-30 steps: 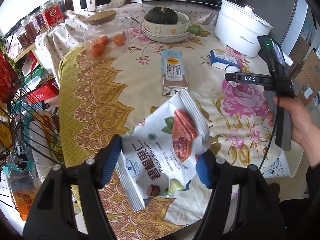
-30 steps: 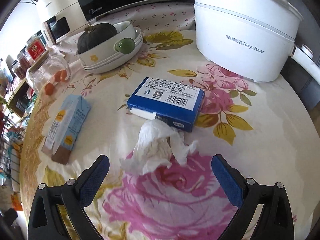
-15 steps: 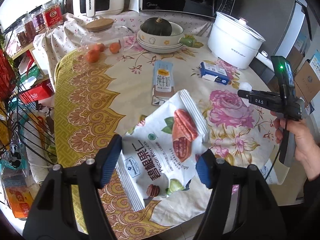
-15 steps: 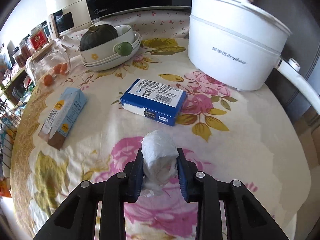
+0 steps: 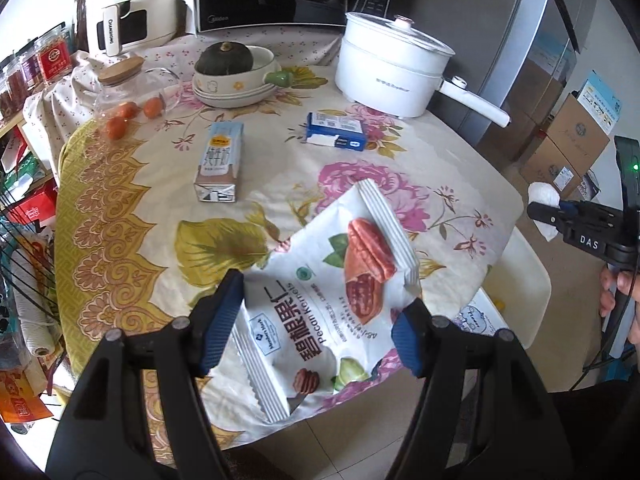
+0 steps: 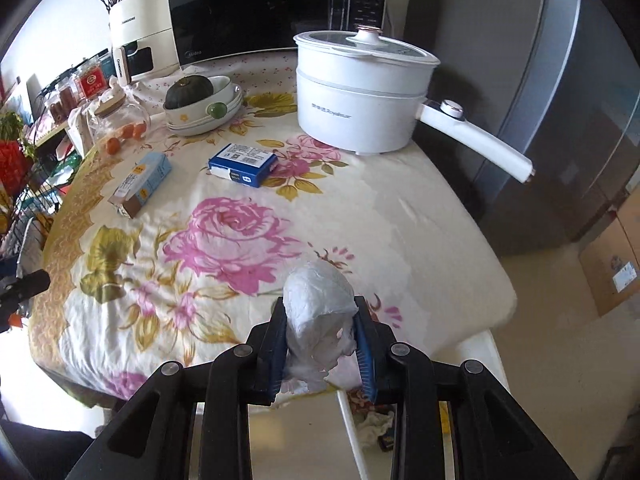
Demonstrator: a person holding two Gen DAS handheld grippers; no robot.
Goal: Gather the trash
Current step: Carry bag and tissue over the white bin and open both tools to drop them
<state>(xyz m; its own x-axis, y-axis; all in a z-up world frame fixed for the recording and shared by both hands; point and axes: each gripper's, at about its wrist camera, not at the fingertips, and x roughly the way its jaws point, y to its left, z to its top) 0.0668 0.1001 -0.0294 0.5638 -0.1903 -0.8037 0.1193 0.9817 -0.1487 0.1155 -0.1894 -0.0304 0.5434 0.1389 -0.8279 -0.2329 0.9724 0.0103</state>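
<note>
The right tongs (image 6: 320, 344) clamp a crumpled white tissue (image 6: 320, 308) between their blue pads, over the near edge of the flowered worktop (image 6: 420, 220). Beyond the tissue lies a blue box (image 6: 243, 164); left of the box lies a milk carton (image 6: 140, 184), and right of it stands a white electric pot (image 6: 360, 104).

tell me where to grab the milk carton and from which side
Grip the milk carton across its two long narrow sides, about mid-length, coming down from above. It lies flat on the table with its broad printed face up, so the width across that face is its shortest graspable span. Both long sides look clear; the blue box lies well apart.
</note>
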